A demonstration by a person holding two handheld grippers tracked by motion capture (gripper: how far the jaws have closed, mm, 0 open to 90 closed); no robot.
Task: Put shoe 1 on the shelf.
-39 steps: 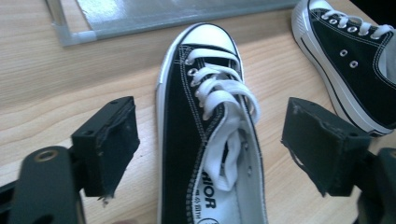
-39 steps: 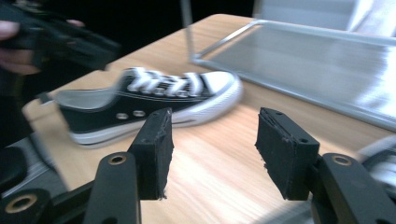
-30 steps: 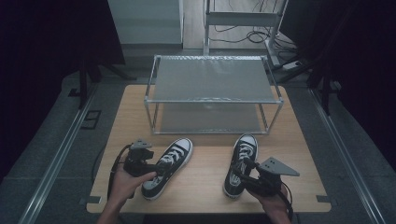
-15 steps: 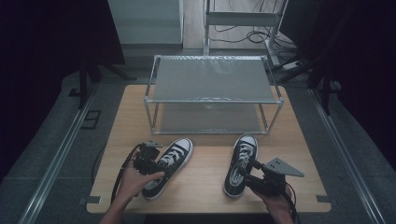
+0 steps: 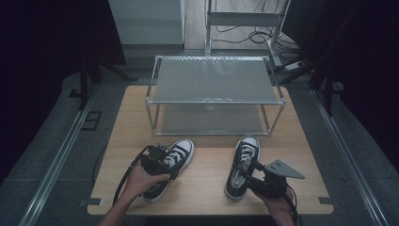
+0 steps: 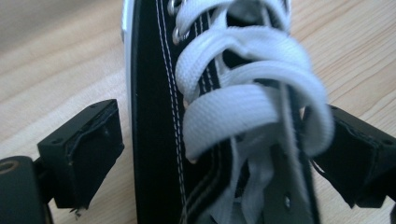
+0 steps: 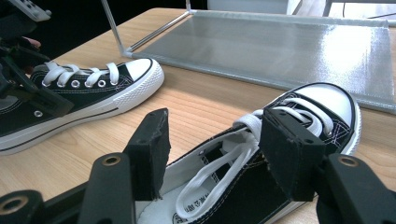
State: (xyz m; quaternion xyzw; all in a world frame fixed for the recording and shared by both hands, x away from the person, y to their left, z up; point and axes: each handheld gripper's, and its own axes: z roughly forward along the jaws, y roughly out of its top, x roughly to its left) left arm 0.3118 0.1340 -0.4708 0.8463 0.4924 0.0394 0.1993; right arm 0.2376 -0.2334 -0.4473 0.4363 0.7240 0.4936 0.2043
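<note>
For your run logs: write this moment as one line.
left tool: opening, astride left shoe | right tool: open over right shoe | rack: empty

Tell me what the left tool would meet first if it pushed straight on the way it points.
The left tool would likely meet the black sneaker first: its open jaws, which have just been opening, straddle the laced upper with a gap at the left jaw. The white laces lie dead ahead, though depth is hard to judge.
</note>
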